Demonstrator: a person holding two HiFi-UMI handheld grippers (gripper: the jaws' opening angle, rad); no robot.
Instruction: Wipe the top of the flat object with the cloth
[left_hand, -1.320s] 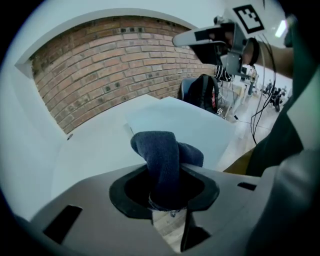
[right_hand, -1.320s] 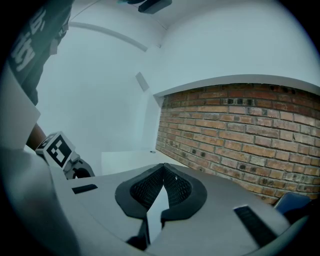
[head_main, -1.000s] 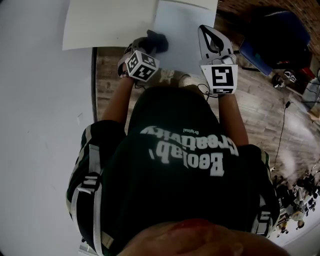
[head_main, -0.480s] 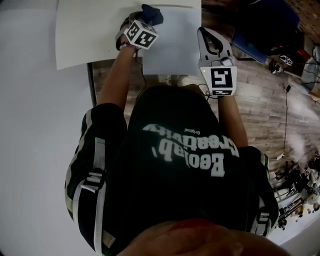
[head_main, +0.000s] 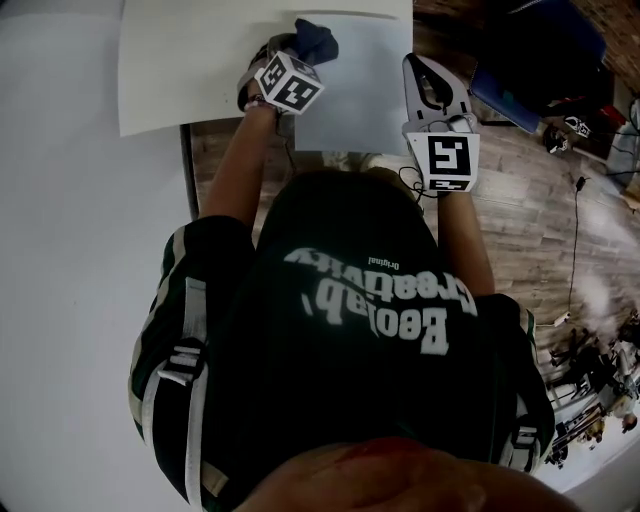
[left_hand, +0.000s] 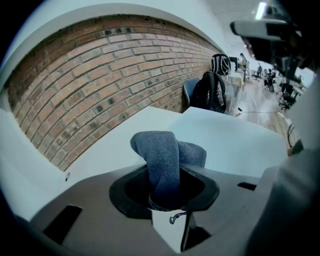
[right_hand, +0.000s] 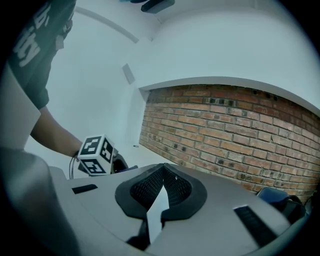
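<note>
Step in hand: a wiping pass, as we judge it, with the cloth (left_hand: 165, 155) at the far edge of the flat object (head_main: 355, 90).
Left gripper (left_hand: 167, 192): closed on the cloth, which bunches up past the jaw tips.
Right gripper (right_hand: 162, 187): jaw tips meet, with nothing seen between them. It sits at 1 o'clock in the head view, at the flat object's right edge.
Flat object: a pale sheet at 12 o'clock, lying beside the white tabletop (head_main: 190, 60) (we cannot tell how far the two overlap).
Technique: we would keep the bunched cloth flat on the surface, press evenly and run overlapping strokes from the far edge towards 6 o'clock. We would steady the sheet with the right gripper if it slides.
Surroundings: a brick wall (left_hand: 100, 75) stands just beyond the tabletop. A backpack (left_hand: 212, 90) rests near 2 o'clock, well apart.
Obstructions: none lie on the sheet. The right gripper limits strokes near the right edge, and the brick wall limits reach at 12 o'clock.
</note>
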